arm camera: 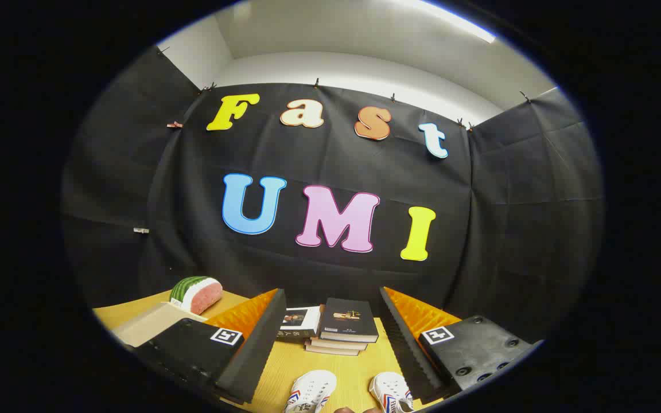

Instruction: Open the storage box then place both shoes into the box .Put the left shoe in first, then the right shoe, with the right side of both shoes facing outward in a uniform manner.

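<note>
- Gripper (330,344): two fingers spread wide apart, nothing held between them; both fingers hang above the pale wooden tabletop (290,367)
- Left white canvas shoe with red and blue side stripes (310,391): lies on the table between the fingers, toe pointing away, nearer the left finger
- Right white canvas shoe with matching red and blue stripes (392,392): lies just beside the inner face of the right finger, apart from the first shoe, a strip of bare wood between them
- Stack of dark-covered books (342,330): sits on the table beyond the shoes, straight ahead in the gap between the fingers; top book is black with a small gold mark
- Single book with a photo cover (299,323): touches the stack on its left side, close to the left finger
- Toy watermelon wedge, green striped rind and pink flesh (197,293): rests well off to the left, beyond the left finger
- Beige flat board or lid (150,324): lies beside the wedge; cannot tell whether it belongs to the storage box
</note>
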`<state>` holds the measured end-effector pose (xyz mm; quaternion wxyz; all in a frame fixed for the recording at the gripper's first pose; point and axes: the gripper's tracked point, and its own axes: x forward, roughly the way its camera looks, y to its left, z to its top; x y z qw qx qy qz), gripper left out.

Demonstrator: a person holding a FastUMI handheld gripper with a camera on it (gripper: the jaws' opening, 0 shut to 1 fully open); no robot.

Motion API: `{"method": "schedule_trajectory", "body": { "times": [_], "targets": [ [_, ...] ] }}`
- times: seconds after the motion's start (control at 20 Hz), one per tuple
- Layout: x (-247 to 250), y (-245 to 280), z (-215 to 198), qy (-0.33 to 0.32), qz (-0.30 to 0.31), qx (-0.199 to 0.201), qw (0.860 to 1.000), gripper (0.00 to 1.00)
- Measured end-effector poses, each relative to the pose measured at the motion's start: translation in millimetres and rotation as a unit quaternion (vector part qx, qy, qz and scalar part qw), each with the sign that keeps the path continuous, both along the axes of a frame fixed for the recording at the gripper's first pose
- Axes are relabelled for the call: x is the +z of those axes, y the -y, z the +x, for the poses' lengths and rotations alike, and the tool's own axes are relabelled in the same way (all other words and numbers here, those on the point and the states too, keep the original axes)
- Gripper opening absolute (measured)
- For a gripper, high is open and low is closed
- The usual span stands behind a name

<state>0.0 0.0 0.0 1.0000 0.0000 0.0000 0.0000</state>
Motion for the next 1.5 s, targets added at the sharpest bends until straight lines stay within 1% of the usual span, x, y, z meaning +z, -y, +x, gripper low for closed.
{"method": "schedule_trajectory", "body": {
  "times": [0.1,0.25,0.65,1.2,1.35,1.5],
  "targets": [
    [0,2,2,-0.005,-0.006,-0.002,1.000,0.97],
    [2,0,3,0.000,0.007,0.001,1.000,0.97],
    [-6,1,6,-0.006,0.011,0.009,1.000,0.97],
    [-8,8,9,-0.009,0.001,0.015,1.000,0.97],
    [-14,6,12,-0.019,0.009,0.023,1.000,0.97],
    [-29,3,16,-0.050,0.020,0.036,0.998,0.97]
  ]
}}
